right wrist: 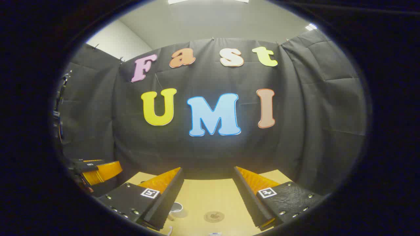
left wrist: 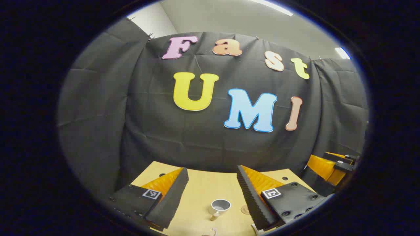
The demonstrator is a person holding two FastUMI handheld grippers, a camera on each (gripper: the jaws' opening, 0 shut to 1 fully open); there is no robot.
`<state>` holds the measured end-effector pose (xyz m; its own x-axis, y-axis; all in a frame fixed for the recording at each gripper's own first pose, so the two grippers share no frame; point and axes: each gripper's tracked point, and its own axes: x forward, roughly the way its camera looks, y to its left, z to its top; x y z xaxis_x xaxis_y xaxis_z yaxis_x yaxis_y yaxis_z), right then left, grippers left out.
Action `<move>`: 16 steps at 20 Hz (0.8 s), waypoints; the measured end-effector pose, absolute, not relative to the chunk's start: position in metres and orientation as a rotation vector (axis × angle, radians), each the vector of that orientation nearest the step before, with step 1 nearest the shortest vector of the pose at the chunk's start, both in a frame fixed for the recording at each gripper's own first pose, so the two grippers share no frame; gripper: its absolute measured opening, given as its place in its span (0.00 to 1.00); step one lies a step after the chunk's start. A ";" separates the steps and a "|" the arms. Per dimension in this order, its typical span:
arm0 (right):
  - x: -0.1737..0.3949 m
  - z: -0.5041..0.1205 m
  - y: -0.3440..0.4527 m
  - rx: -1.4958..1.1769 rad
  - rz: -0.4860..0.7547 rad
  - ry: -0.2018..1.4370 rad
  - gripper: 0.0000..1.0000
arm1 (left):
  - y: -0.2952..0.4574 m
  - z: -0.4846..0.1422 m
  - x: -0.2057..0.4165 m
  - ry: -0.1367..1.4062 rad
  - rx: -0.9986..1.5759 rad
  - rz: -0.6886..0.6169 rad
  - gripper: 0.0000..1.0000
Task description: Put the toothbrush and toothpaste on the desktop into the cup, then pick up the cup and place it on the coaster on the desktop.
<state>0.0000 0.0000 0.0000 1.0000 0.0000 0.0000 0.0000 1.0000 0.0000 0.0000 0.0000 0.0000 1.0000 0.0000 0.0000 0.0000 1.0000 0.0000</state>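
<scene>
In the left gripper view, a white cup (left wrist: 220, 206) with a handle stands upright on the wooden desktop (left wrist: 203, 190), below and between the fingers of my left gripper (left wrist: 212, 173), which is open and high above it. Part of a round coaster (left wrist: 244, 209) peeks out beside the right finger. In the right gripper view, my right gripper (right wrist: 208, 173) is open and empty above the desk, with the round coaster (right wrist: 214, 216) between its fingers and the cup (right wrist: 177, 207) partly hidden by the left finger. A small white item (left wrist: 214, 231) lies at the desk's near edge.
The black cloth wall rises just behind the desk's far edge. The other gripper (left wrist: 331, 167) shows far right in the left gripper view, and the other gripper (right wrist: 95, 170) far left in the right gripper view. Small dark holes (left wrist: 284, 178) dot the desktop.
</scene>
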 end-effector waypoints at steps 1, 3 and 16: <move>0.001 0.001 0.002 0.001 0.005 0.001 0.93 | -0.002 -0.002 -0.002 0.003 0.008 0.000 0.99; 0.001 -0.008 -0.001 -0.022 0.008 0.029 0.93 | 0.002 -0.007 -0.005 0.017 0.024 0.011 0.96; -0.009 -0.052 -0.028 -0.047 -0.017 0.174 0.93 | -0.021 -0.039 0.005 0.126 0.014 -0.034 0.96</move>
